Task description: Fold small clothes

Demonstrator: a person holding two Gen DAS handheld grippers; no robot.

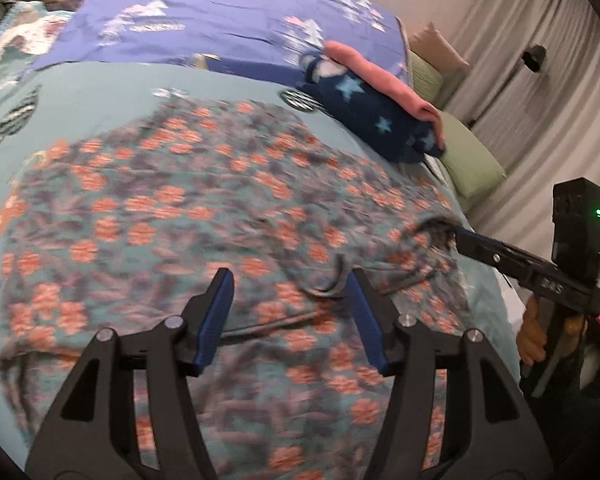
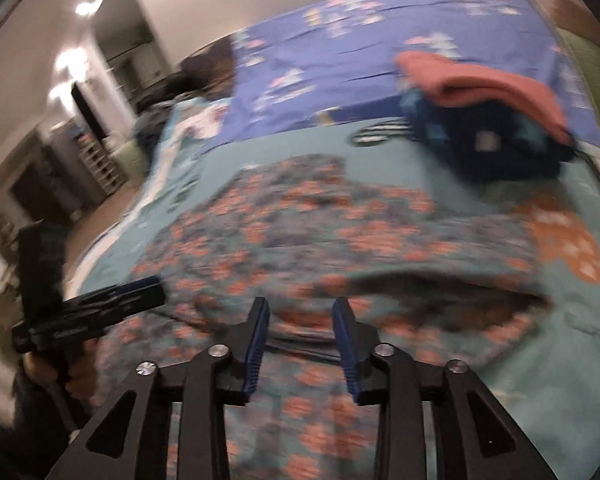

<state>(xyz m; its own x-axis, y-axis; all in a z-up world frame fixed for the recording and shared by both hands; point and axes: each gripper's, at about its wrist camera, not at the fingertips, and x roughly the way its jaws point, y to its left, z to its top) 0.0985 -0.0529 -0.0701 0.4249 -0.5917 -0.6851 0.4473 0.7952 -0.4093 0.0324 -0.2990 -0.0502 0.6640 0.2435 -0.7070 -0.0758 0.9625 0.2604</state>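
Your bed fills both views, covered by a teal sheet, with a purple triangle-print cover laid across its far half toward 12 o'clock. Spread flat over the teal sheet is the floral garment, teal with orange blossoms, reaching from the middle of the bed down to 6 o'clock under both of your tools (motion blur softens its edges, so I cannot tell exactly how its folds lie).

At 2 o'clock from the garment sits a small stack: a folded navy piece with light blue stars, and a folded pink piece resting on top of it. Beyond the bed's edge there, a green cushion lies against the curtained wall.

Your left hand-held gripper hovers over the near part of the garment with its blue pads standing apart; it is released, with only cloth lying flat beneath the gap.

Your right hand-held gripper is also released, its pads parted over a dark crease in the fabric, gripping nothing. From the left wrist view its fingertips sit at 3 o'clock, right at the garment's edge, though I cannot tell whether they touch the cloth. Your hand wraps its handle just below.
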